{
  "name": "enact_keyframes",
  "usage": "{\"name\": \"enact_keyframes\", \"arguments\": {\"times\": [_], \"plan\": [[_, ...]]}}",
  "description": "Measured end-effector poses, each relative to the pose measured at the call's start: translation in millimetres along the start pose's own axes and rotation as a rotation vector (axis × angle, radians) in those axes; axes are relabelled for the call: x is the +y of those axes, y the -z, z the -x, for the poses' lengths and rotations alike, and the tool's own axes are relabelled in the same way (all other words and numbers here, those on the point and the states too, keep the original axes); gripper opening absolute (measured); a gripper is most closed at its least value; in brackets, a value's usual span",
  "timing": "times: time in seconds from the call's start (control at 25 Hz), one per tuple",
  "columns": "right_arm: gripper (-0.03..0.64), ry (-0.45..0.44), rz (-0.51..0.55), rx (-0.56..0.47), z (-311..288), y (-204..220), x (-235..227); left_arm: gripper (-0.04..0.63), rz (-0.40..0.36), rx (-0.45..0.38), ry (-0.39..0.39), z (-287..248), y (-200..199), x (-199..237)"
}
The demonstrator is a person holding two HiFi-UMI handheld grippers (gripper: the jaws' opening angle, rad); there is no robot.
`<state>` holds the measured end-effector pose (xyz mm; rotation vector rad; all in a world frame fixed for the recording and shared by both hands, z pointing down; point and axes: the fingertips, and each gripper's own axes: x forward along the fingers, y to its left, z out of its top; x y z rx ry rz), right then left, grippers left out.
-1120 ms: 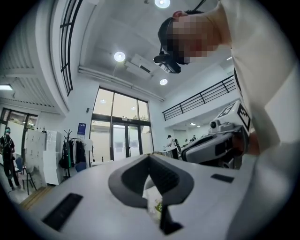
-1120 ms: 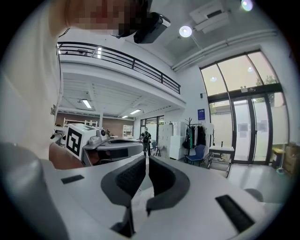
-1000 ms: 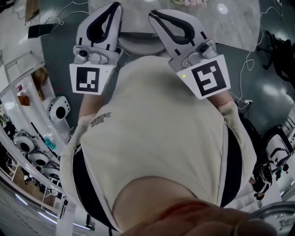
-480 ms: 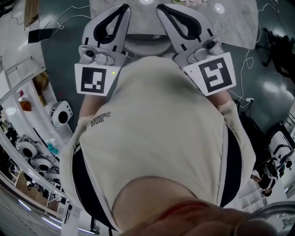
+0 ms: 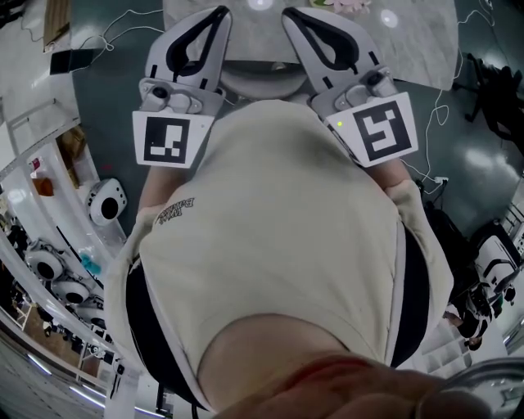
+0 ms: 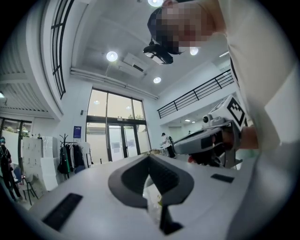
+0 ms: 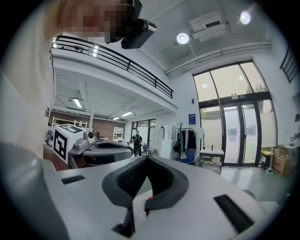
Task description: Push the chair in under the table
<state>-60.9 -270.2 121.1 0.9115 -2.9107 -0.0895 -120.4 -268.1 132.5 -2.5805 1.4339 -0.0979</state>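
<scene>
Grey table (image 5: 426, 49) (marbled) over dark floor (image 5: 106, 94).

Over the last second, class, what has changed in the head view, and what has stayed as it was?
Hardly anything. The left gripper and right gripper sit slightly further right in the picture, but so does the table, so the view seems to have shifted rather than the hands. Unchanged: both grippers are shut and empty, pointing over the chair toward the table.
</scene>
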Motion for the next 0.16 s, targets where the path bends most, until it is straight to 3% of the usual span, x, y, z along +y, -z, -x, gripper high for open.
{"name": "enact_keyframes", "arguments": {"times": [0.16], "plan": [[0.009, -0.005, -0.001, -0.002, -2.2, -3.6, 7.0, 0.011, -0.003, 0.012, 0.002, 8.5, -0.8, 0.5]]}}
